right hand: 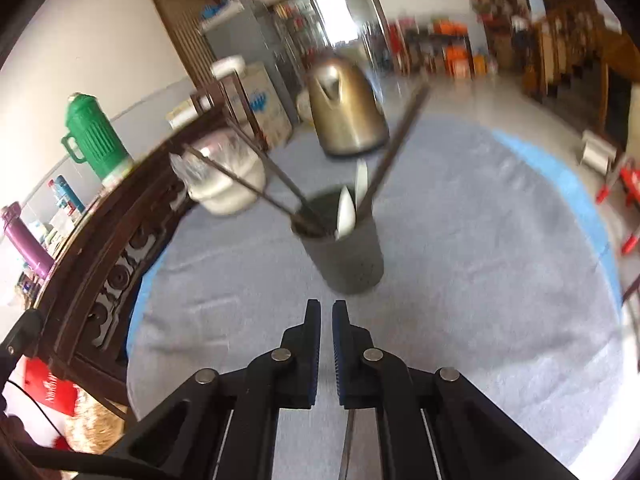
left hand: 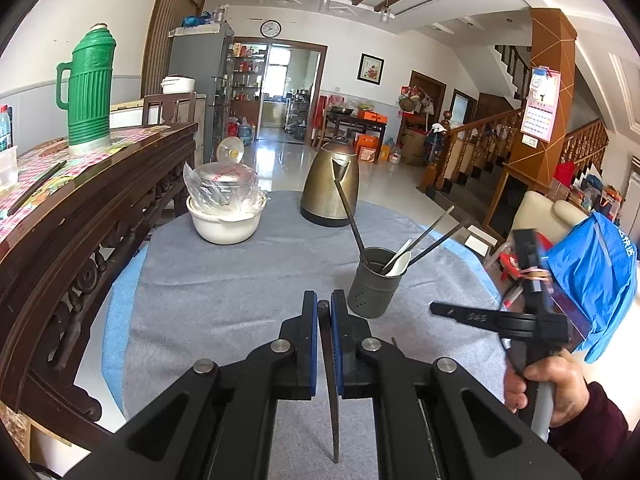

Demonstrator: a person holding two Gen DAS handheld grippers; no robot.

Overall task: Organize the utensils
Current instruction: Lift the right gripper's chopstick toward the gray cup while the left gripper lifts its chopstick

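Observation:
A grey perforated utensil holder [left hand: 370, 282] stands on the grey cloth of the round table [left hand: 224, 280]. It holds several dark chopsticks [left hand: 348, 216] and a white spoon [left hand: 398, 263]. My left gripper [left hand: 324, 305] is shut on a dark chopstick [left hand: 331, 392] that runs back between the pads, just left of the holder. In the right wrist view the holder [right hand: 348, 256] is straight ahead with the chopsticks [right hand: 396, 144] and the spoon [right hand: 347, 208]. My right gripper [right hand: 326, 308] is nearly shut with a thin dark stick [right hand: 347, 444] below its pads. The view is blurred.
A brass kettle [left hand: 332, 182] and a white pot with a plastic-covered lid [left hand: 224, 208] stand at the far side. A carved wooden table [left hand: 80, 216] with a green thermos [left hand: 88, 88] borders the left. The right hand's gripper and blue sleeve [left hand: 592, 272] are at right.

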